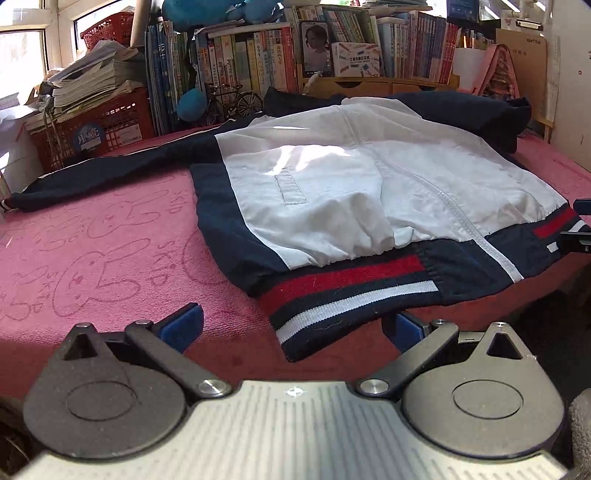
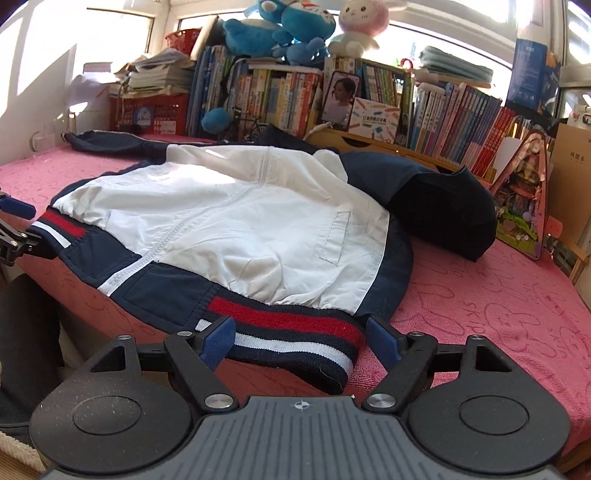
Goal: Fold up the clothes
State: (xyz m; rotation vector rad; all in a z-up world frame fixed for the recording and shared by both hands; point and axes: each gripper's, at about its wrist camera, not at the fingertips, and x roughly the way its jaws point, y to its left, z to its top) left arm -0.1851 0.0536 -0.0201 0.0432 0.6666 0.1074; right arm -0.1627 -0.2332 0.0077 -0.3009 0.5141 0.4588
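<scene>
A pink towel-like cover (image 1: 110,229) with bunny drawings is spread over a table, and behind it stand rows of books (image 2: 280,96) and some soft toys (image 2: 291,26).

One jacket (image 1: 369,177) lies flat on the cover, front up, zip closed. It is white in the middle and dark blue at the sides. Its striped hem band (image 1: 347,291) faces the two grippers, and its collar end points away toward the books. So its long way runs from the grippers to the shelf. One sleeve (image 1: 110,166) stretches far out to the left. The other sleeve (image 2: 443,206) is bunched up on the right.

There are two grippers. The left gripper (image 1: 291,326) has its jaws wide apart, and the hem's left corner lies between them, not pinched. The right gripper (image 2: 301,341) also has its jaws wide apart, around the hem's right corner, not pinching. Each gripper is nearest its own corner. I think both will close on the hem next.
</scene>
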